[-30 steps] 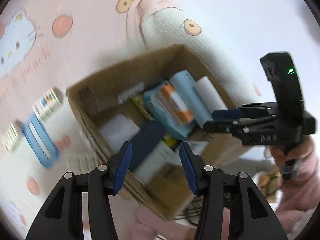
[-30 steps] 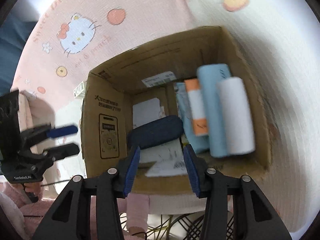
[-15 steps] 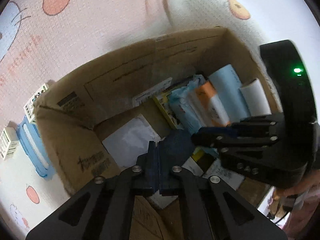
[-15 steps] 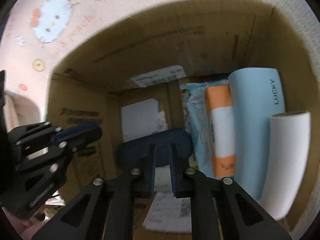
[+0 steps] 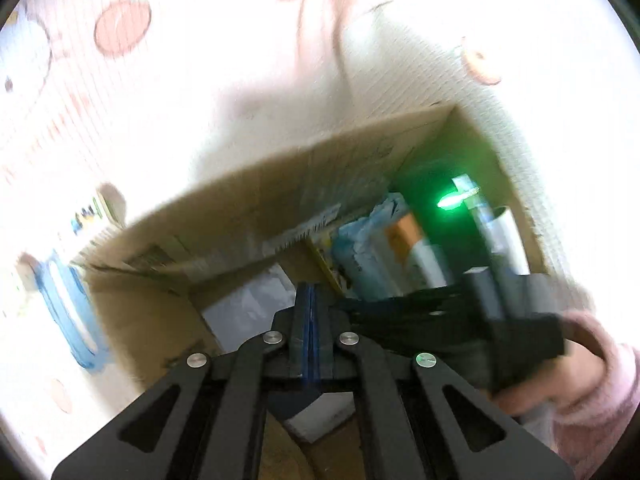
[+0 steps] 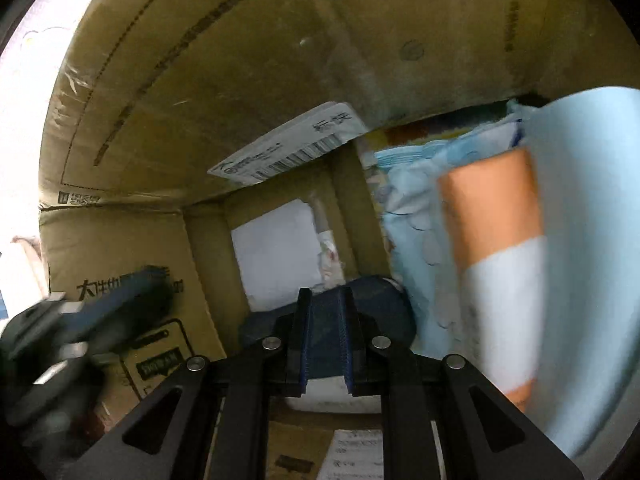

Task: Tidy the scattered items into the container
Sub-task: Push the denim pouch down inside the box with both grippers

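The cardboard box (image 5: pixel 280 184) stands on the pink printed mat and holds several items: a light blue pack (image 6: pixel 580 200), an orange-and-white tube (image 6: pixel 496 264), a white roll (image 5: pixel 508 236), white paper (image 6: pixel 276 252) and a dark blue case (image 6: pixel 384 300). My left gripper (image 5: pixel 311 312) is shut and empty, just above the box's near left part. My right gripper (image 6: pixel 325 320) is deep inside the box, its jaws narrowly apart around the dark blue case. The right gripper also shows in the left wrist view (image 5: pixel 460 312), blurred.
A blue-rimmed oval item (image 5: pixel 68 308) and a small printed box (image 5: pixel 90 212) lie on the mat left of the cardboard box. A shipping label (image 6: pixel 288 148) hangs on the box's inner wall. A pink-sleeved hand (image 5: pixel 580 372) holds the right gripper.
Both grippers closed from wide open a second ago. The right gripper pushed down deeper into the box onto the dark blue case. The left gripper stayed shut and shifted slightly.
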{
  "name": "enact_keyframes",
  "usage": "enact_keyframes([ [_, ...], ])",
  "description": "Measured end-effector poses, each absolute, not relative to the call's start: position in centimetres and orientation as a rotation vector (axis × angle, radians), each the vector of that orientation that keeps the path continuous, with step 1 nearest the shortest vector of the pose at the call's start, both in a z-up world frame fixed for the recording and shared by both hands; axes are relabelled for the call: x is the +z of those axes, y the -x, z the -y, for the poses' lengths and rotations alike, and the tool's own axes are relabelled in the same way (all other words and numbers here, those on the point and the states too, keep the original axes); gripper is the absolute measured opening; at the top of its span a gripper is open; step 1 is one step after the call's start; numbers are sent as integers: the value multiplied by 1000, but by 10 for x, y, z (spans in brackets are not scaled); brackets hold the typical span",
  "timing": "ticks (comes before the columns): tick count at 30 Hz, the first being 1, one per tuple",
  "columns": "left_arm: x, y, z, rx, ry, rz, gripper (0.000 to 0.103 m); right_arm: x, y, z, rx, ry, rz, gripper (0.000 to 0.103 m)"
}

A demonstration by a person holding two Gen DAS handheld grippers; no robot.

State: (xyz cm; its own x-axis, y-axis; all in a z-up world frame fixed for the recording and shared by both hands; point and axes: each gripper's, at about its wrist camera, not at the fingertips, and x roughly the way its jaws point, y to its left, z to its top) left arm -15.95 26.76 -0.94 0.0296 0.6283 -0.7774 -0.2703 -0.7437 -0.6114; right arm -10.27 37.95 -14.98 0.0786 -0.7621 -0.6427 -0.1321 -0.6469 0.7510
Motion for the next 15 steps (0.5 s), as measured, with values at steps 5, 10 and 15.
enact_keyframes([
  [5, -5, 168, -239, 1846, 1665, 485, 0, -151, 108, -355, -1548, -1840, 904, 11],
  [10, -14, 170, -224, 1866, 1705, 528, 0, -159, 114, -327, -1462, -1873, 947, 11],
  [15, -23, 171, -234, 1808, 1736, 513, 0, -172, 115, -316, -1379, -1968, 953, 11],
])
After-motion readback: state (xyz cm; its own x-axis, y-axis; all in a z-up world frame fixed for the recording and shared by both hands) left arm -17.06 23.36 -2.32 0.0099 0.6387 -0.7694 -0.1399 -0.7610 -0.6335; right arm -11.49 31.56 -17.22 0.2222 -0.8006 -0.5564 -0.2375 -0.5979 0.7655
